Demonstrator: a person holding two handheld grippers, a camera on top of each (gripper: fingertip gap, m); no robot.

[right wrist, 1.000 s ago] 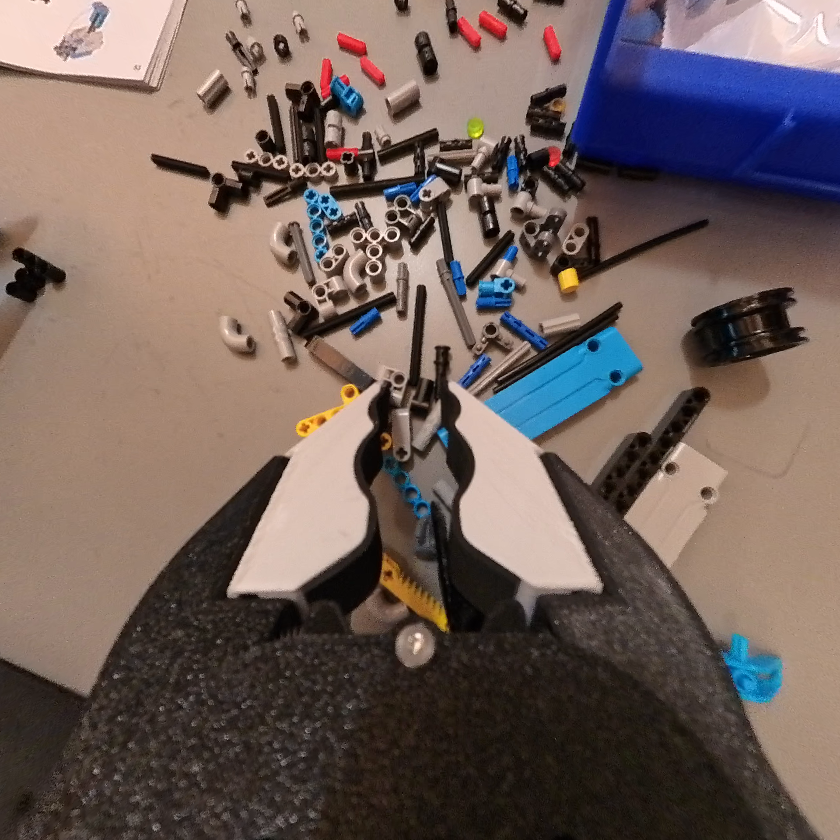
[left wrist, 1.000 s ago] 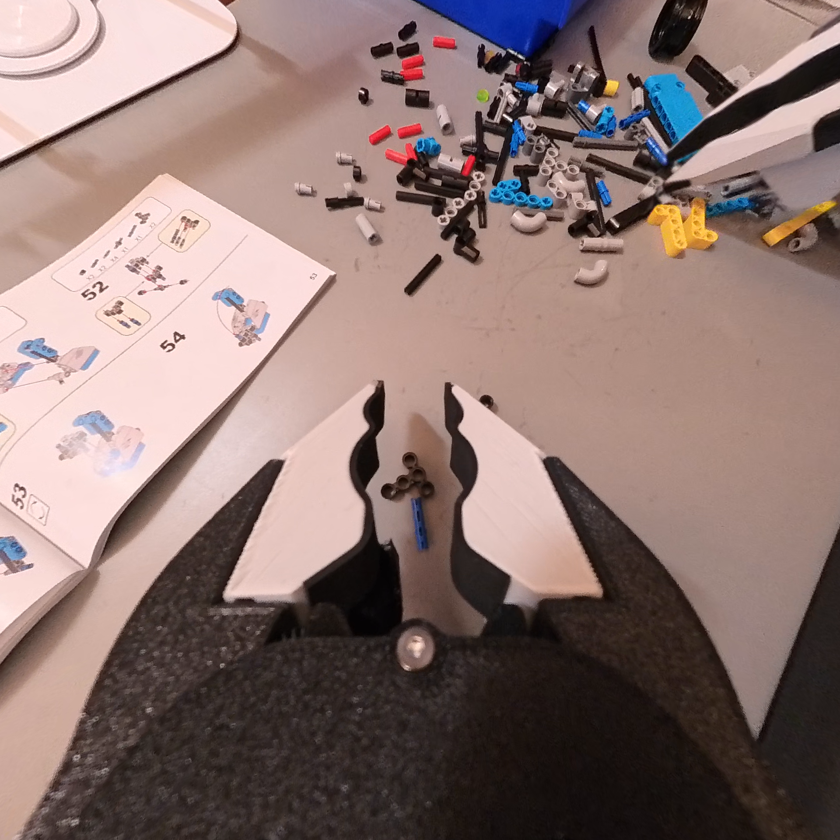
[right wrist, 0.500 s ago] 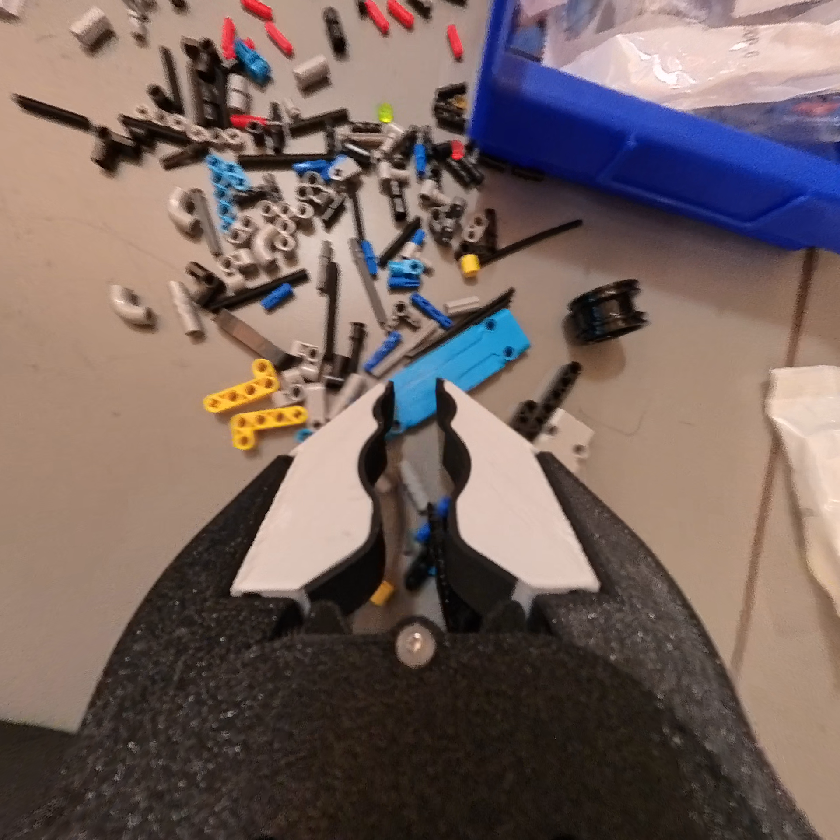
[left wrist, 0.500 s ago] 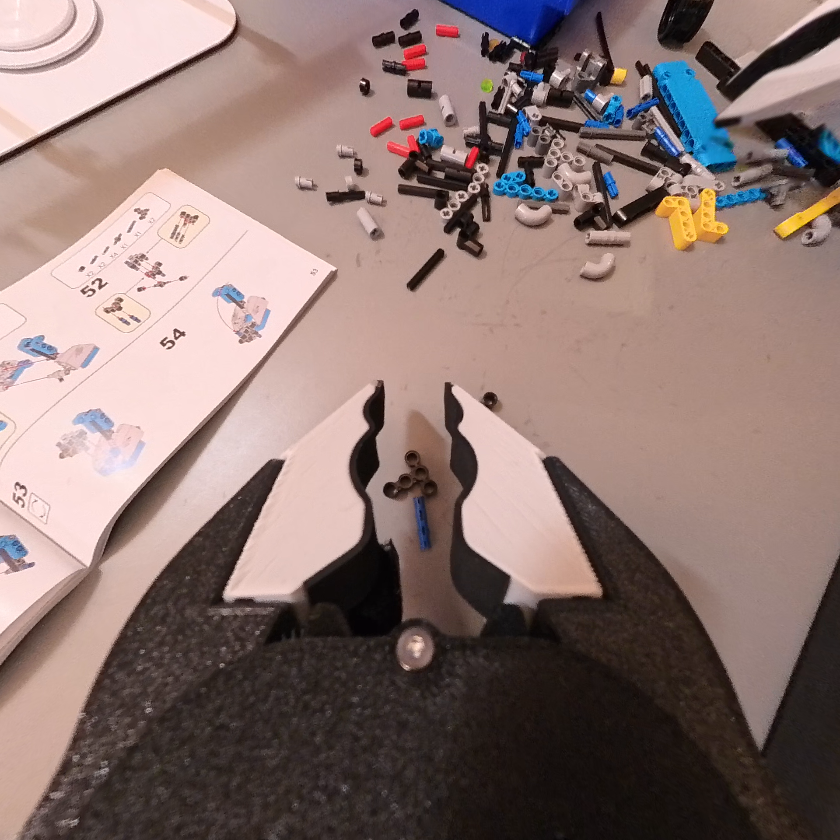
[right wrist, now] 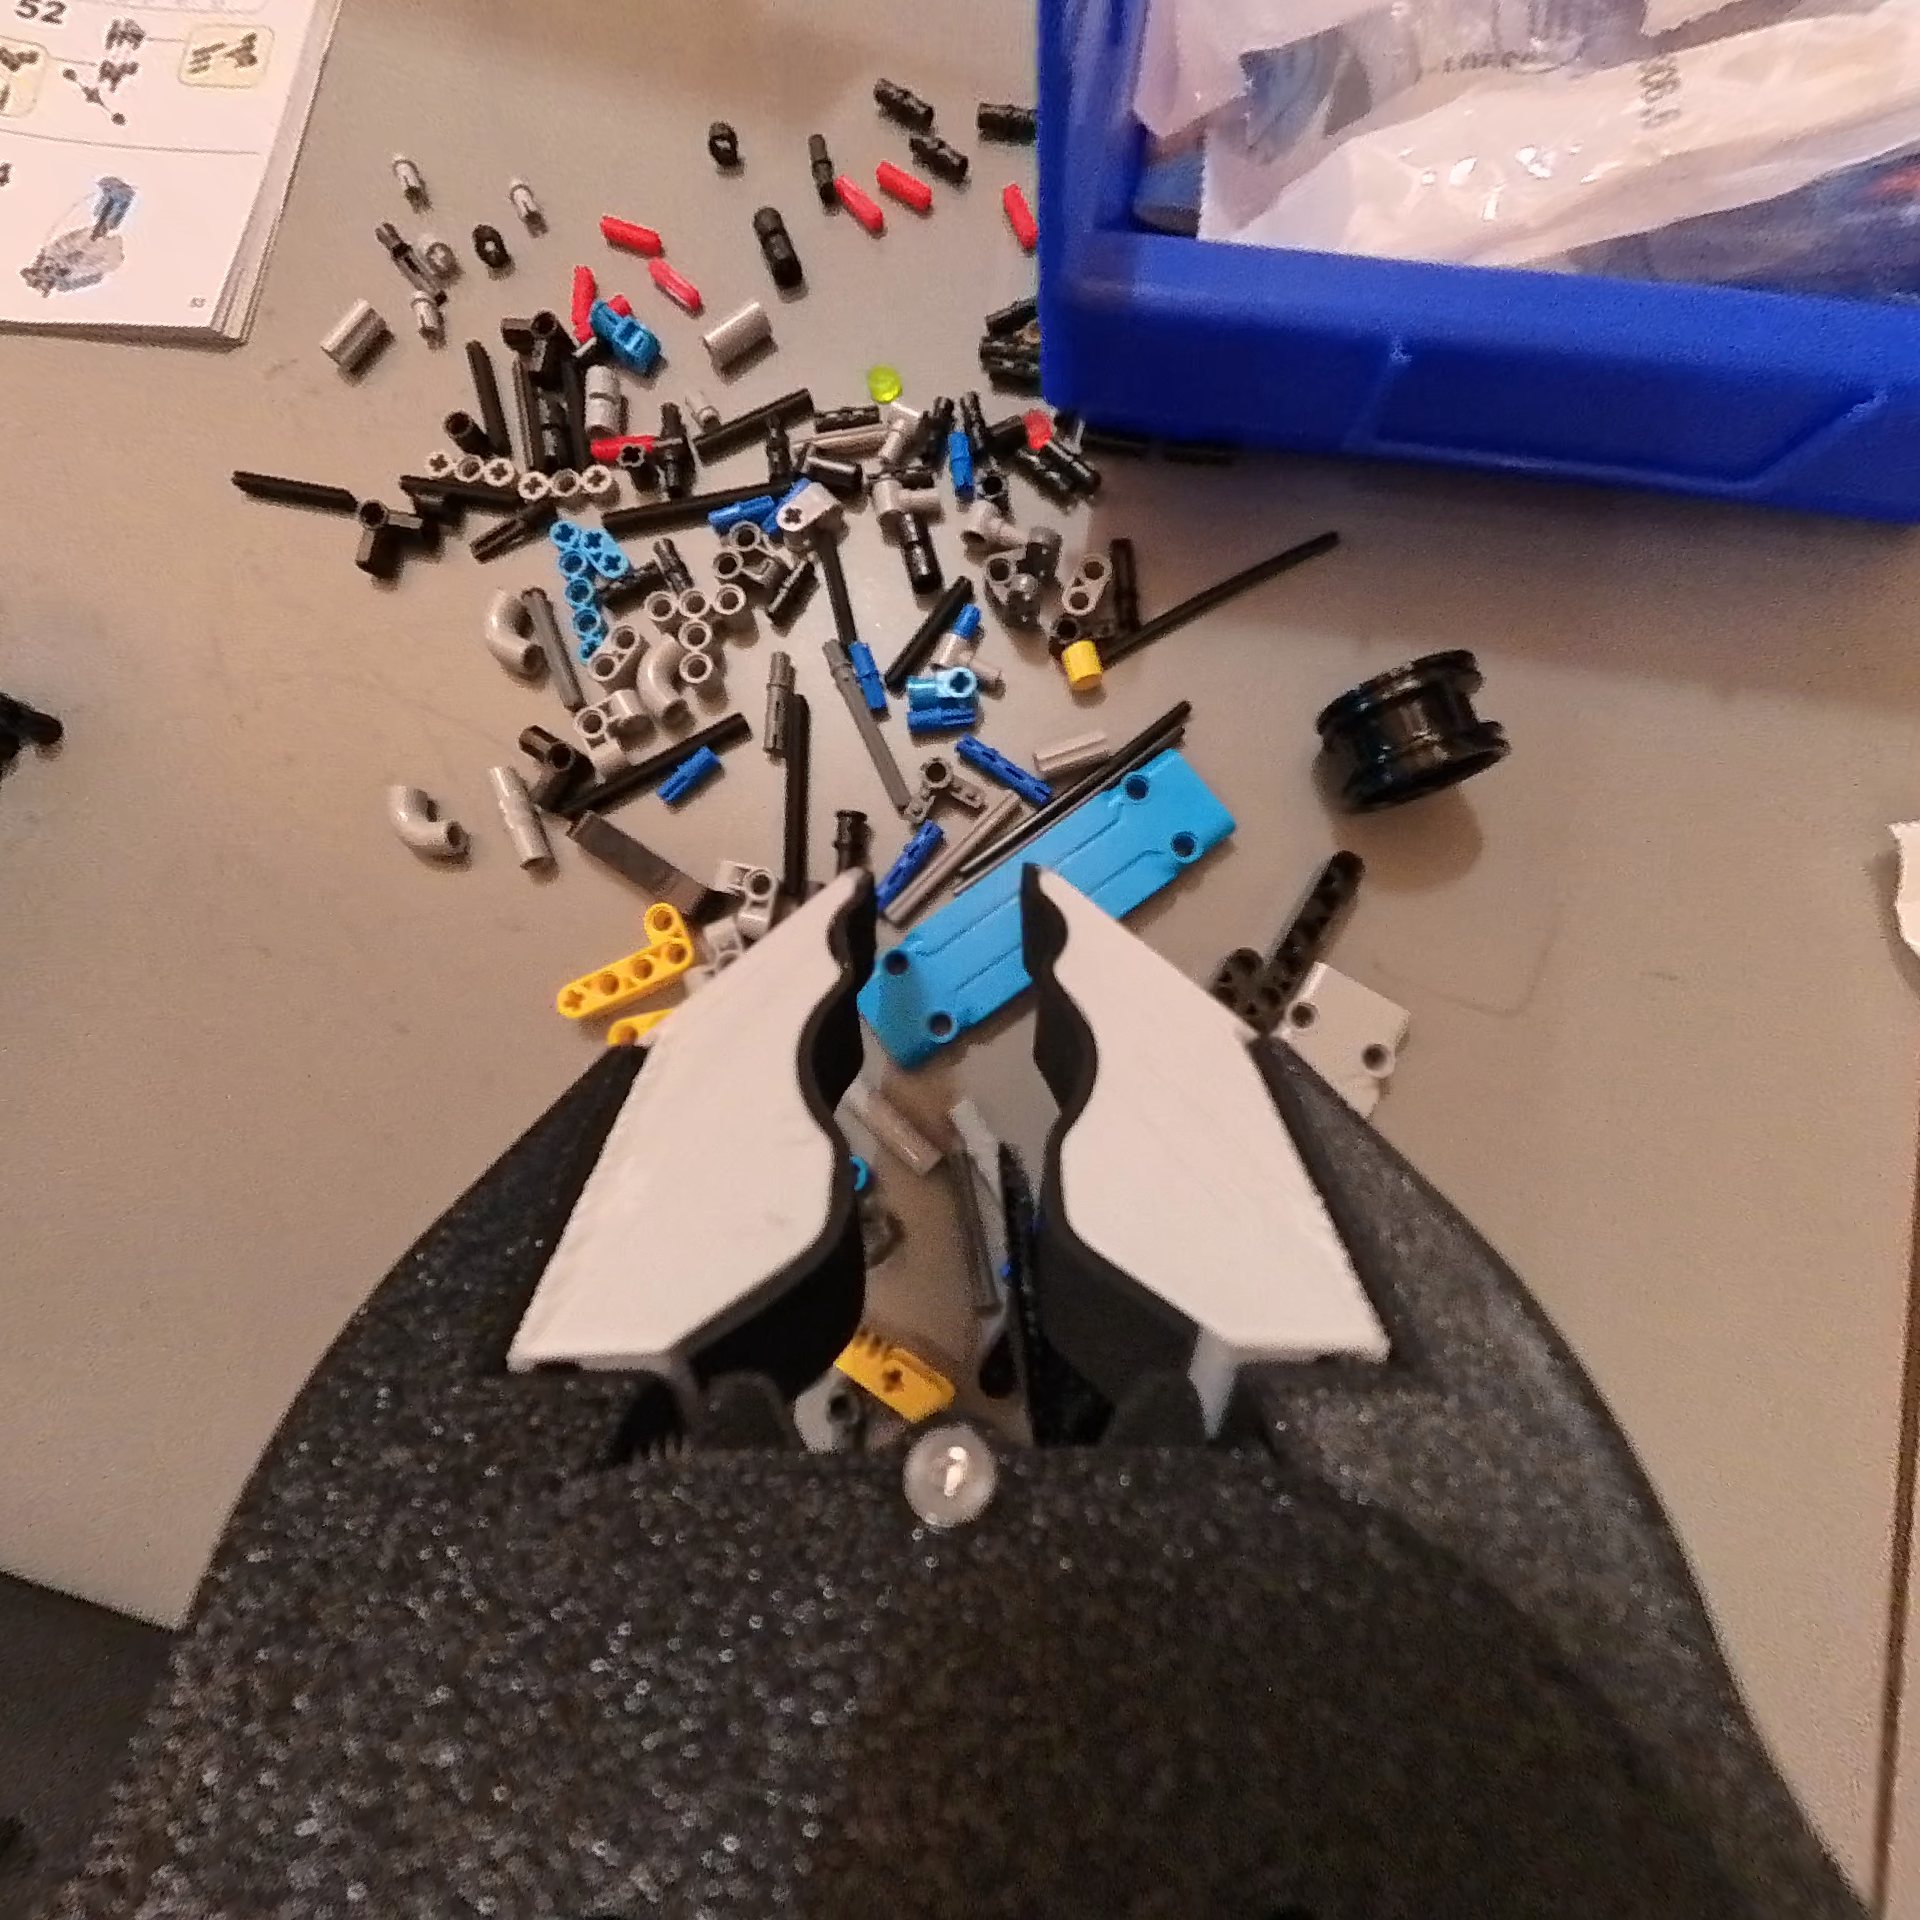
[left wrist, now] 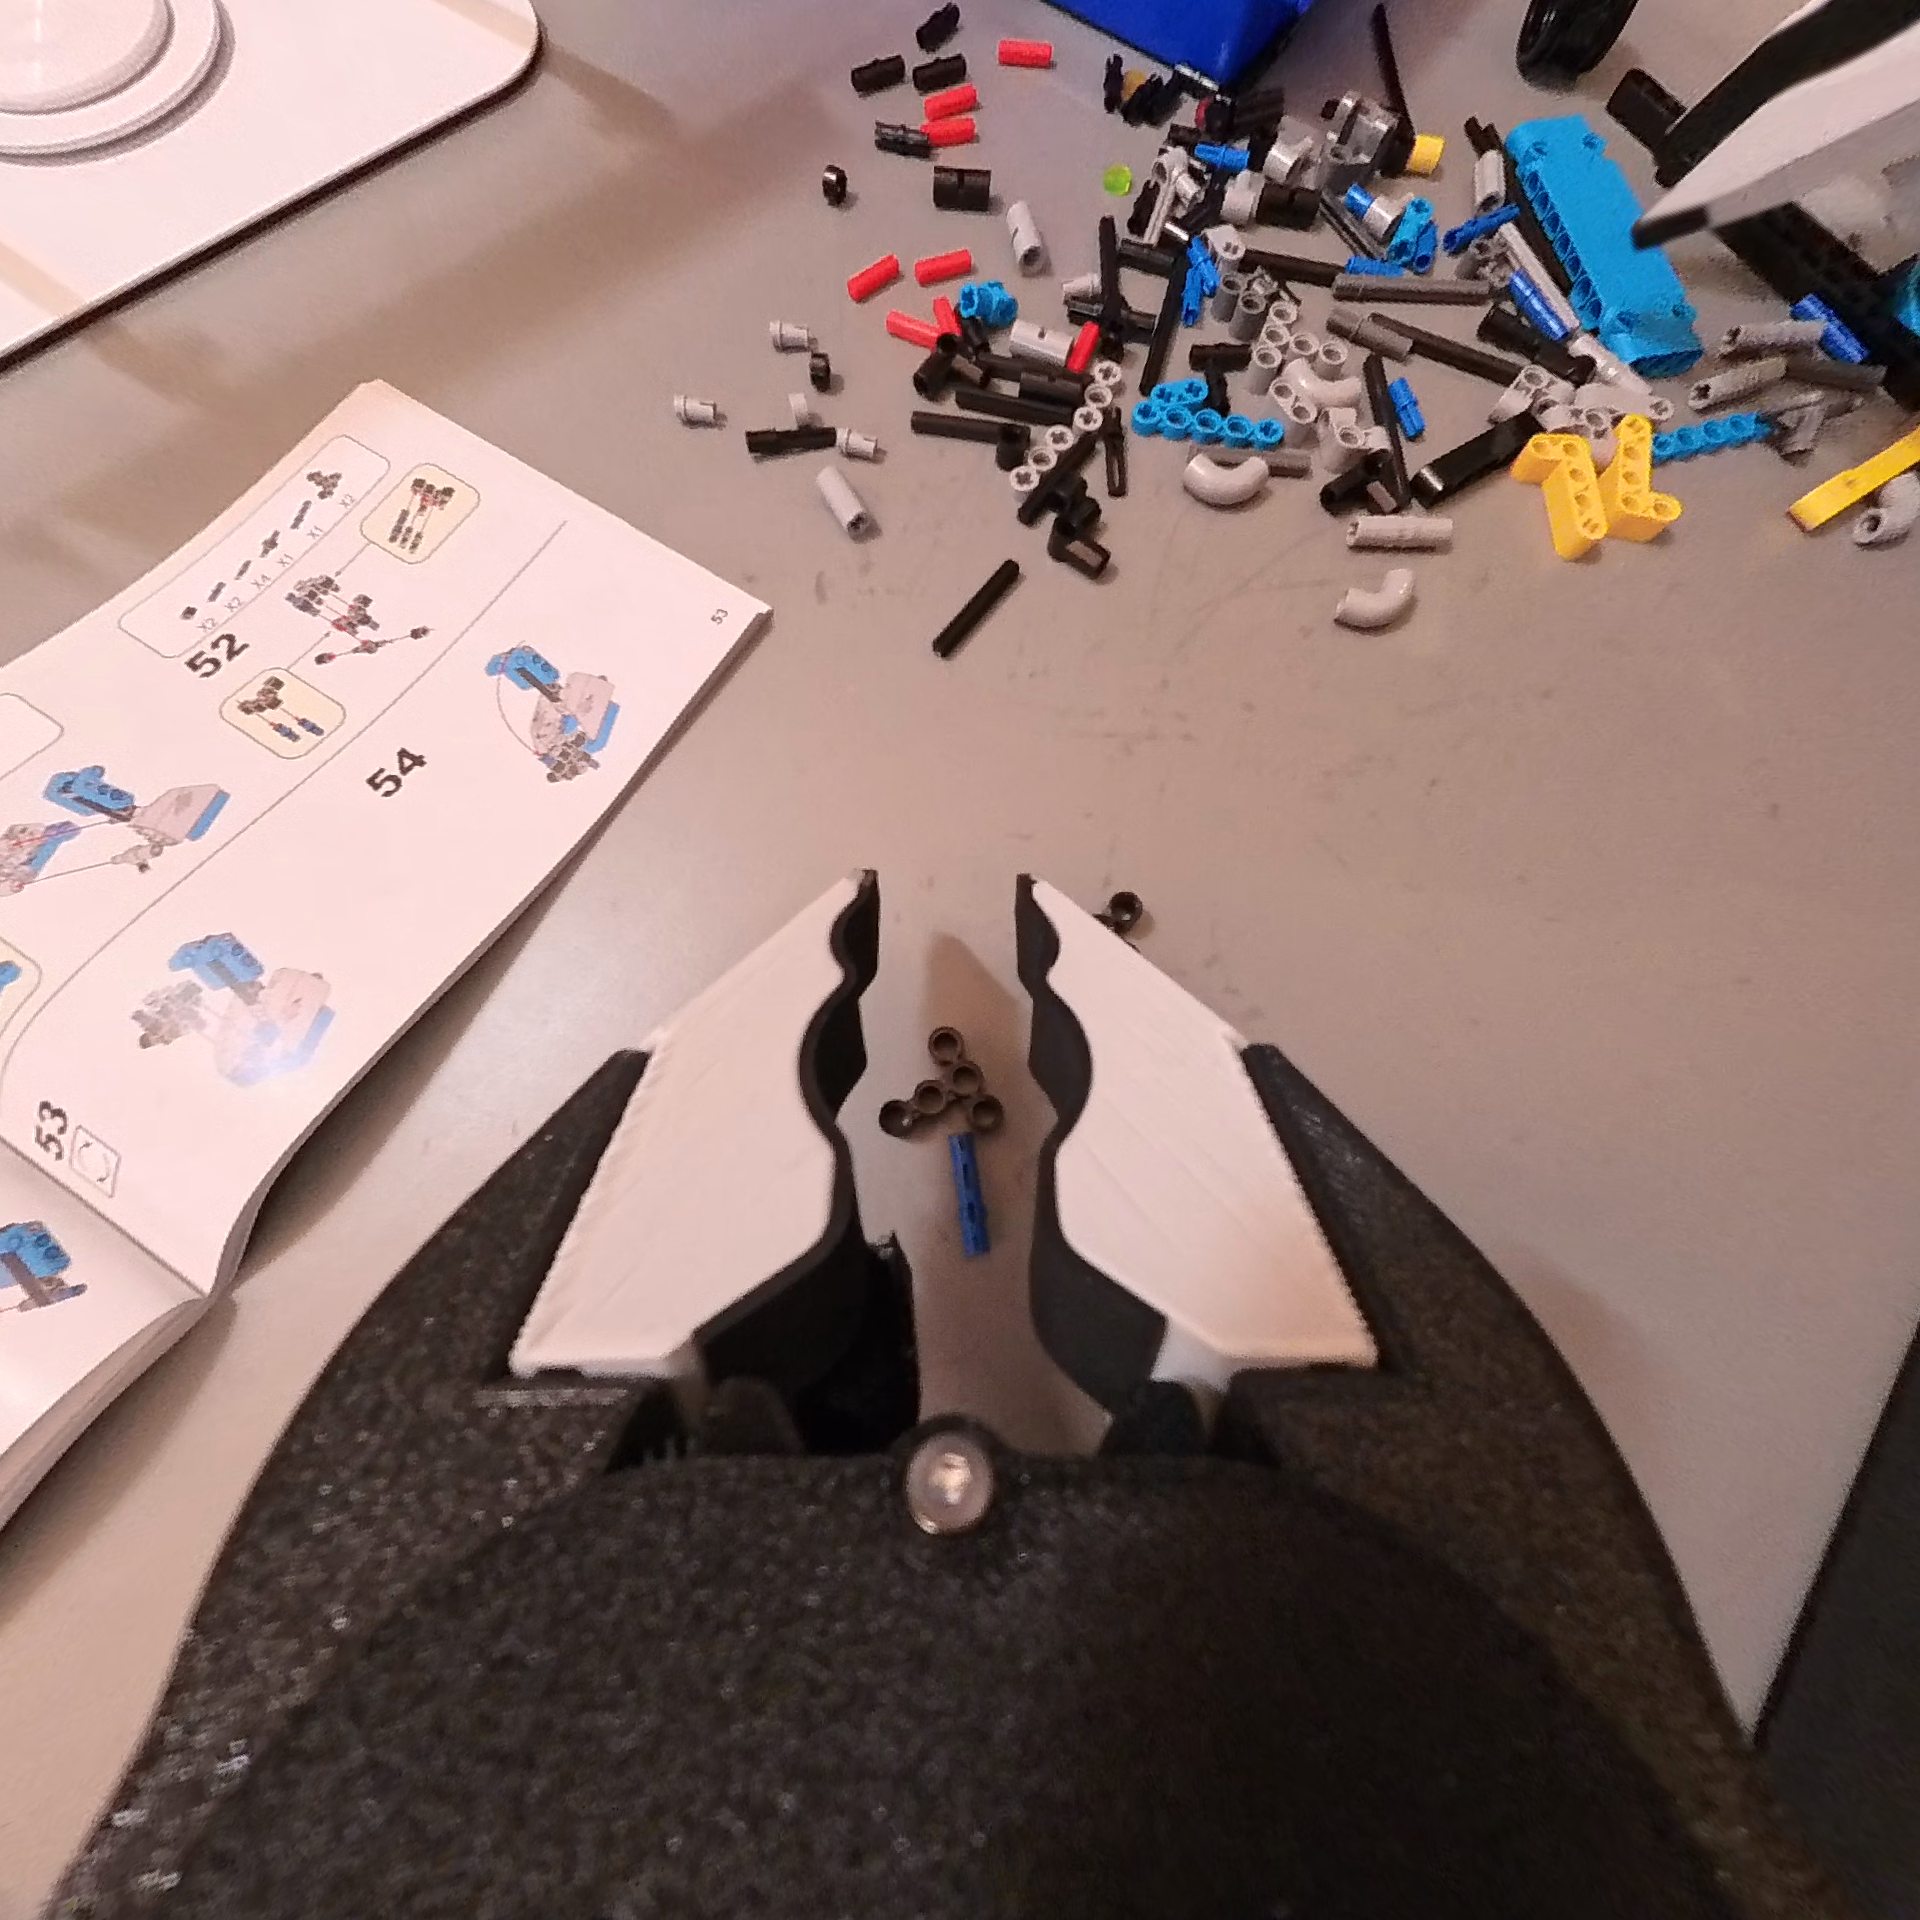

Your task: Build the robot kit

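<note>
Jaws of my left gripper (left wrist: 943, 883) stand apart with nothing held; on the grey table (left wrist: 1299, 831) between the fingers lie a small black three-armed connector (left wrist: 943, 1089) and, just behind it, a blue pin (left wrist: 968, 1193), and I cannot tell if either touches the fingers. A tiny black ring (left wrist: 1125, 910) lies just beside the tip of the right-hand finger. An open instruction booklet (left wrist: 312, 790) lies to the left, and bare table is in front until the scattered heap of small building parts (left wrist: 1247, 353). My right gripper (right wrist: 945, 883) is open too, above the near edge of that heap, with a long light-blue panel (right wrist: 1039, 914) between its tips. A blue bin (right wrist: 1455, 343) stands beyond, and a black wheel rim (right wrist: 1413, 743) lies to the right.
</note>
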